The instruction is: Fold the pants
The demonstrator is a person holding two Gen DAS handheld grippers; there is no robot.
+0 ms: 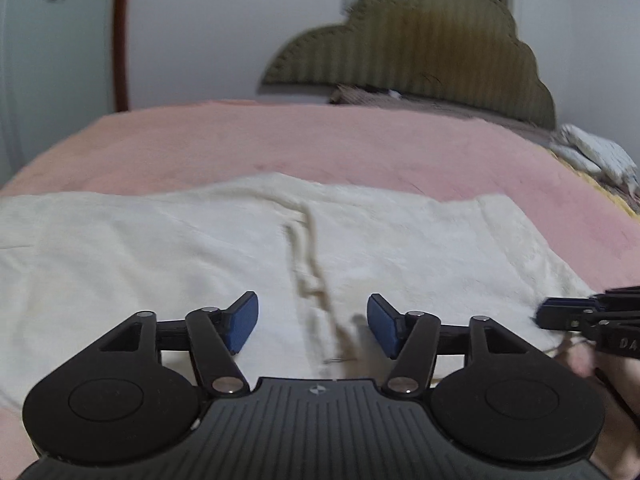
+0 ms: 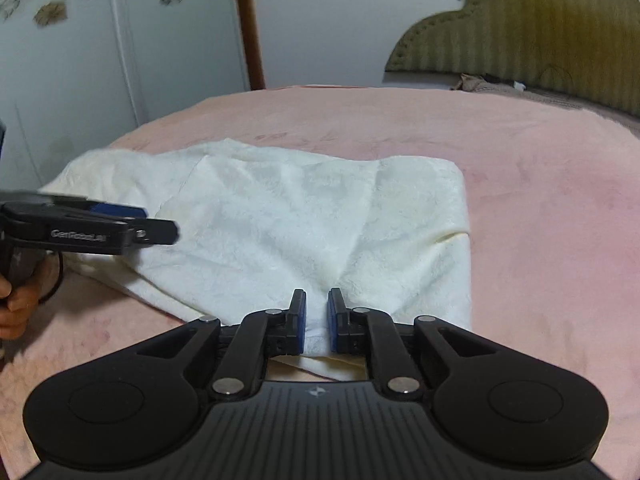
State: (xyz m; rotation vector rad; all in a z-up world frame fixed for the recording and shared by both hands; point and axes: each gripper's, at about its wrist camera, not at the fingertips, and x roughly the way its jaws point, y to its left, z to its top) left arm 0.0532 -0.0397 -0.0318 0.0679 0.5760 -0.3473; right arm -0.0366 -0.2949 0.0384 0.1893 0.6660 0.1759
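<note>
Left gripper (image 1: pixel 313 322) sits with its two blue pads (image 1: pixel 243 322) spread apart over the cream pants (image 1: pixel 200 248), nothing between them, not touching the fabric as far as the left wrist view shows. Right gripper (image 2: pixel 317 320) has its two pads nearly together, clamped on a thin fold of the near edge of the pants; fabric shows in the narrow gap between them and a layer of cloth hangs below the pads. One pair of pants only, fluffy cream-white, spread flat on the pink blanket (image 2: pixel 540 208) that covers the bed, its right edge folded over into a doubled layer. Creased ridge runs down the middle of the pants in the left wrist view, right ahead of the open gripper. Each camera catches the other gripper from the side: left one enters at the left edge of the right wrist view, over the left part of the pants, with a hand (image 2: pixel 16 296) on its grip; right one pokes in at the right edge of the left wrist view, at the pants' edge. Two grippers, one hand clearly visible. One olive scalloped headboard (image 1: pixel 420 48) stands at the far end of the bed, one white patterned bundle (image 1: pixel 596 156) lies at the bed's right side, one white wardrobe (image 2: pixel 80 60) with leaf prints stands at left.
</note>
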